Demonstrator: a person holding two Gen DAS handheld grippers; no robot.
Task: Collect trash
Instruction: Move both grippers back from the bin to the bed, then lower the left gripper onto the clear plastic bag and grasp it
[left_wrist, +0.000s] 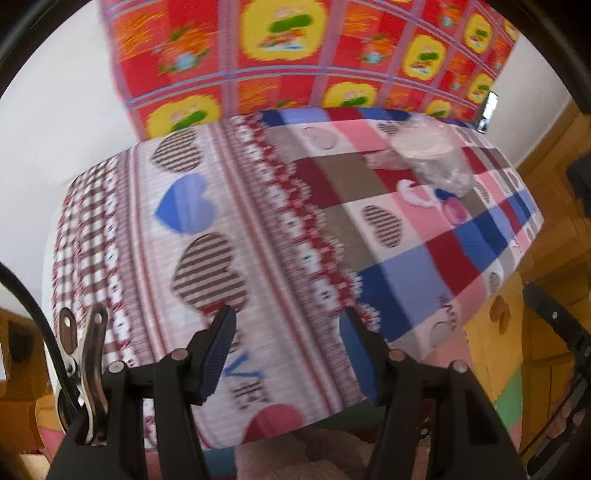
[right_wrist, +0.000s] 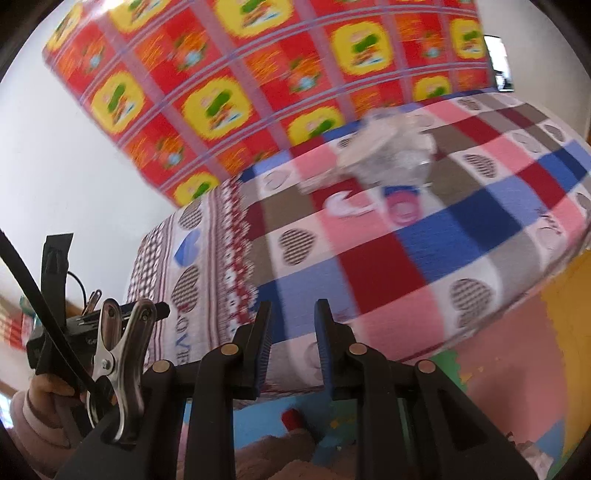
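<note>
Nothing collected yet: clear crumpled plastic trash (left_wrist: 434, 155) lying untouched on the patchwork bed (left_wrist: 258, 240), upper right of frame, left hand-held gripper (left_wrist: 288, 354) spread empty, right hand-held gripper (right_wrist: 291, 347) narrowly parted, pinching nothing.

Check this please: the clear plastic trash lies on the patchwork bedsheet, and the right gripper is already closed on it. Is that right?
Not quite. The clear plastic trash does lie on the patchwork bedsheet, but the right gripper is empty and well short of it, as the right wrist view shows.
</note>
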